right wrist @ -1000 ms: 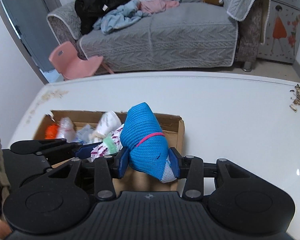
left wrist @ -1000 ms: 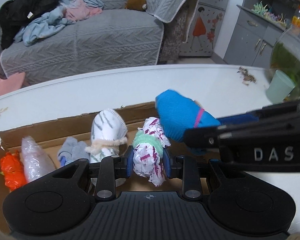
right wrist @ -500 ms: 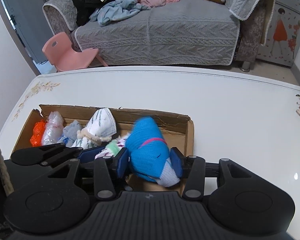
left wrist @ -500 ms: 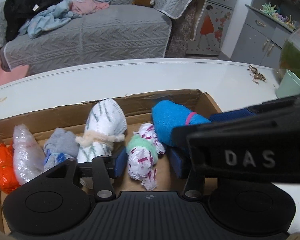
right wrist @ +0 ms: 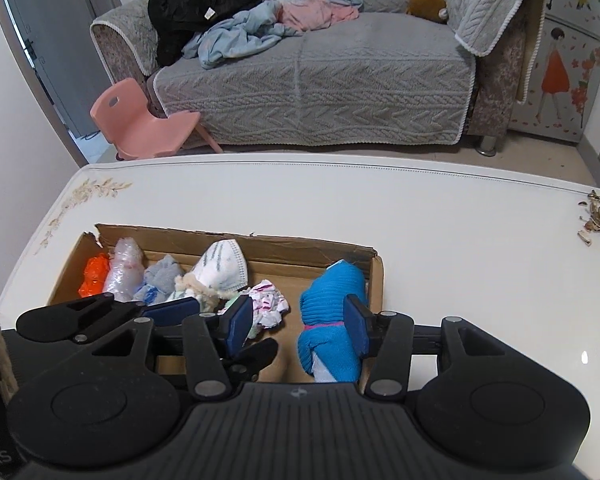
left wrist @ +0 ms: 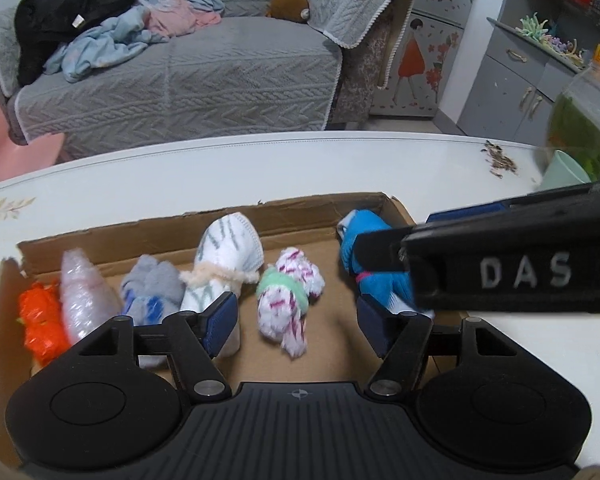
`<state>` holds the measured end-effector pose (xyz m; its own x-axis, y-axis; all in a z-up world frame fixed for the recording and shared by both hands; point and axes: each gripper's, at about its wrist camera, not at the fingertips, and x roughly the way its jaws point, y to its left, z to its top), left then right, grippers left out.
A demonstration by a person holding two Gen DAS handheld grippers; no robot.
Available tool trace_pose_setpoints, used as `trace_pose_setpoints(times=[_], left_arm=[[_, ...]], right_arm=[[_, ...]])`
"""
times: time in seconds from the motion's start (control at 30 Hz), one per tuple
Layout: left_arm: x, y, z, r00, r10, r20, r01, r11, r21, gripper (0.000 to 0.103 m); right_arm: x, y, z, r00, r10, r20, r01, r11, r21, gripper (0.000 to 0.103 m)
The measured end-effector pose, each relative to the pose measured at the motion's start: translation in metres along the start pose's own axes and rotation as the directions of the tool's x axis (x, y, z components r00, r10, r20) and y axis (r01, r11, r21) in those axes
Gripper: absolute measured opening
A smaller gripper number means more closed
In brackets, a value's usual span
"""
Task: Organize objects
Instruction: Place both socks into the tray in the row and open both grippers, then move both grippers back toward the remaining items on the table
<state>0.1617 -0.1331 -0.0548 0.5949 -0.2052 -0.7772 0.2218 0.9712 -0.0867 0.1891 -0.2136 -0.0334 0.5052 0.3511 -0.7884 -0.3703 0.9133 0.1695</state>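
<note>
Step in hand: both grippers are letting go of rolled sock bundles inside the cardboard box [right wrist: 374, 280] on the white table [right wrist: 420, 216].
Left gripper [left wrist: 296, 318]: jaws opening and already spread; the white-and-magenta sock roll with a green band [left wrist: 288, 300] lies between the pads, touched by neither.
Right gripper [right wrist: 298, 322]: jaws opening; the blue sock roll [right wrist: 332, 320] sits between them, its right flank against the right pad, a gap showing on the left, so the pinch looks released.
Where the rolls lie: both on the box floor, the blue one at the right end wall, the magenta one beside it, then a white striped roll [left wrist: 224, 260], a grey-blue roll [left wrist: 152, 284], a clear plastic bundle [left wrist: 84, 292] and an orange one [left wrist: 40, 320].
Doing it well: probably finish opening first, then lift straight up so no pad drags a roll out of line.
Left view only: the right gripper's arm crossing over the blue roll, and a pale green cup [left wrist: 566, 168] at the table's far right.
Right view only: the gap beside the blue roll, the box's right wall, and a pink child's chair [right wrist: 140, 120].
</note>
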Motion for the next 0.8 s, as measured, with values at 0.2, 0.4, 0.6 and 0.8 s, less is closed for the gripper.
trace_pose_setpoints(times=[0.2, 0.4, 0.6, 0.8], left_arm=[[-0.061, 0.025, -0.021, 1.000, -0.010, 0.008, 0.010, 1.000, 0.000, 0.078], [-0.147, 0.082, -0.064, 0.998, 0.056, 0.003, -0.056, 0.998, 0.035, 0.086], [-0.189, 0.151, -0.120, 0.974, 0.208, -0.094, -0.206, 0.978, 0.035, 0.088], [-0.177, 0.175, -0.157, 0.967, 0.222, -0.126, -0.210, 0.972, 0.101, 0.091]], right_arm=[[-0.038, 0.009, -0.015, 0.998, 0.033, 0.049, -0.033, 0.999, -0.003, 0.064], [-0.082, 0.022, -0.058, 0.992, 0.105, 0.067, -0.105, 0.994, -0.006, 0.085], [-0.087, 0.038, -0.098, 0.991, 0.131, 0.007, -0.131, 0.986, 0.103, 0.090], [-0.059, 0.040, -0.119, 0.990, 0.122, -0.072, -0.107, 0.976, 0.191, 0.093]])
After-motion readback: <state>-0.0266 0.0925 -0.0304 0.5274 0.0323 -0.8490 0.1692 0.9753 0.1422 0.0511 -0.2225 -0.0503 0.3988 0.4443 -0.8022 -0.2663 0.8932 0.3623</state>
